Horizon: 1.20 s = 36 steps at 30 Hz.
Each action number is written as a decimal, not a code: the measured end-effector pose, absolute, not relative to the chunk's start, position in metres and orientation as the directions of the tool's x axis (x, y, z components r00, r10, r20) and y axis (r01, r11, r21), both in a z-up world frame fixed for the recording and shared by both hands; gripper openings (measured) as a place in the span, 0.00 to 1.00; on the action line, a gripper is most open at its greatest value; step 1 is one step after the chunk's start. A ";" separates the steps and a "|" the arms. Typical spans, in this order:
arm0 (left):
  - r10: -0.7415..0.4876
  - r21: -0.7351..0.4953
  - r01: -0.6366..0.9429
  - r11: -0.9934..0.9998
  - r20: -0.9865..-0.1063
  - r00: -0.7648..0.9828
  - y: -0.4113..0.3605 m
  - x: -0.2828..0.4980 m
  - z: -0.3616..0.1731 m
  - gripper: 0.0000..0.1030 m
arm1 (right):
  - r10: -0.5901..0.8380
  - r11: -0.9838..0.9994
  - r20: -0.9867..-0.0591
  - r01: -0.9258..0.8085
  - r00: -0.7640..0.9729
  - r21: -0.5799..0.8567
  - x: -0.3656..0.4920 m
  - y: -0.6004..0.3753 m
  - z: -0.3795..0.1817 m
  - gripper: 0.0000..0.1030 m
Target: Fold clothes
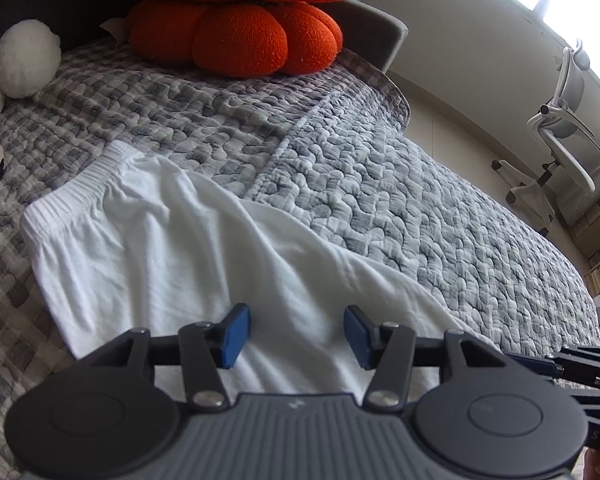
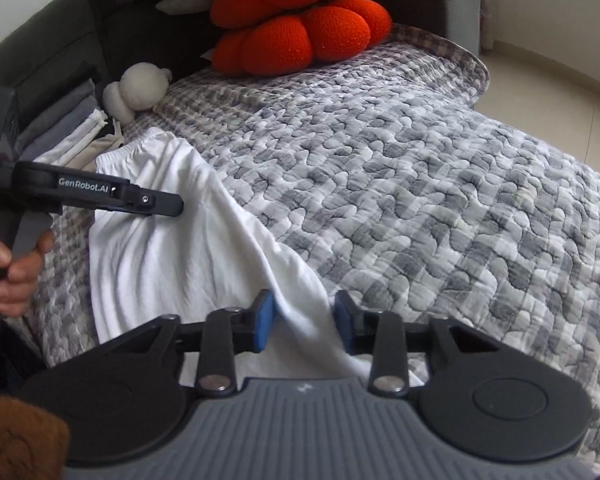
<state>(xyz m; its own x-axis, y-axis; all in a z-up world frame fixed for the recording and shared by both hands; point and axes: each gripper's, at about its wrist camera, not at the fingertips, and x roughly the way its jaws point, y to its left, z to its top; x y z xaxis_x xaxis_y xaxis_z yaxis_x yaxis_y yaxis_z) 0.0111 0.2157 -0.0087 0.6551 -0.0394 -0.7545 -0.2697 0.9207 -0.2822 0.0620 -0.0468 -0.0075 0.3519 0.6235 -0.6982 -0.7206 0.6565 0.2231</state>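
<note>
Left wrist view: your left tool (image 1: 296, 336) hangs released, its blue pads (image 1: 233, 336) spread wide over the near part of the white garment (image 1: 172, 248). The garment lies flat on the grey-and-white quilt (image 1: 400, 200) that covers the bed, with its ribbed waistband (image 1: 80, 188) at the far left end and soft creases running toward you. Two stacked orange cushions (image 1: 236, 28) sit at the head of the quilt, well apart from the garment. A white plush toy (image 1: 20, 64) rests at the far left edge. Off the bed to the right, a white office chair (image 1: 568, 128) stands on the floor below a bright window. The black tip of your right tool (image 1: 572, 368) juts in at the right edge; whether it is released or clenched cannot be told here.

Right wrist view: your right tool (image 2: 305, 322) is also released, its pads (image 2: 263, 322) set apart on either side of the garment's (image 2: 172, 256) right-hand edge, the cloth running up between them. Your left tool (image 2: 100, 196) crosses in from the left over the upper half of the garment, your hand (image 2: 16, 264) wrapped on its handle; seen side-on, its pads are hidden. Behind it, a pile of folded clothes (image 2: 68, 128) in grey and white leans against the dark sofa back (image 2: 60, 40), just beside the waistband (image 2: 140, 144). The plush toy (image 2: 140, 88) and the orange cushions (image 2: 300, 20) stand beyond. The quilt (image 2: 420, 184) to the right of the garment lies bare.
</note>
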 end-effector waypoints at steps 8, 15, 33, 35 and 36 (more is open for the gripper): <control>-0.025 -0.247 -0.251 0.936 -0.758 0.652 0.207 0.011 -0.008 0.55 | 0.649 0.578 -0.708 -0.785 0.276 0.223 0.052 -0.036 -0.010 0.23; -0.029 -0.252 -0.250 0.935 -0.757 0.653 0.207 0.010 -0.009 0.55 | 0.658 0.546 -0.711 -0.808 0.249 0.223 0.049 -0.027 -0.012 0.27; -0.057 -0.306 -0.274 0.912 -0.755 0.653 0.214 0.009 -0.008 0.55 | 0.674 0.524 -0.699 -0.821 0.238 0.226 0.043 -0.009 -0.013 0.39; -0.060 -0.312 -0.277 0.909 -0.755 0.652 0.215 0.009 -0.008 0.55 | 0.673 0.524 -0.698 -0.823 0.243 0.218 0.043 -0.004 -0.014 0.40; -0.063 -0.318 -0.280 0.906 -0.755 0.653 0.216 0.008 -0.008 0.55 | 0.677 0.516 -0.695 -0.830 0.243 0.213 0.041 -0.002 -0.013 0.41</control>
<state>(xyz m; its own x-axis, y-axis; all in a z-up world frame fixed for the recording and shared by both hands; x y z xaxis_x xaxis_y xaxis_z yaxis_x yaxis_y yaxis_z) 0.0083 0.2158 -0.0080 0.6526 -0.0632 -0.7551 -0.2798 0.9060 -0.3176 0.0410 -0.0017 -0.0132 0.2430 0.6770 -0.6947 -0.8297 0.5161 0.2126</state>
